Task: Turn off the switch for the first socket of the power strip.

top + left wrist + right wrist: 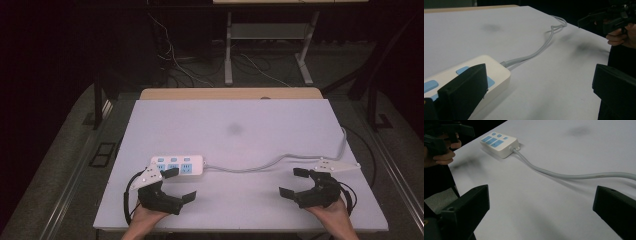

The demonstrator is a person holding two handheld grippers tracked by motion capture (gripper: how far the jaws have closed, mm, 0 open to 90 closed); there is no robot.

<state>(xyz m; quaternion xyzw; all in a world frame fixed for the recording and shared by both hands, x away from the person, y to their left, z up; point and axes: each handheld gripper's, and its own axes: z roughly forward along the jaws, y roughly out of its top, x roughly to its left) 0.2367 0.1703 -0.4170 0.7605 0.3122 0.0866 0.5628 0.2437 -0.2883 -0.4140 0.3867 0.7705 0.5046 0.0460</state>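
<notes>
With jaws spread and nothing between them, the left tongs [179,184] hover just beside the near end of a white power strip [177,165] and the right tongs [296,182] hang released well apart, near its grey cord [260,165] trailing across the pale surface [235,125].

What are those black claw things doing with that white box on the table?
A person holds a pair of black tongs in each hand over a white table. The left tongs are open, right beside a white power strip with blue sockets, one jaw over its near edge. The right tongs are open too, hovering near the strip's grey cable, which runs off the table's right side. Nothing is gripped at this moment.
</notes>
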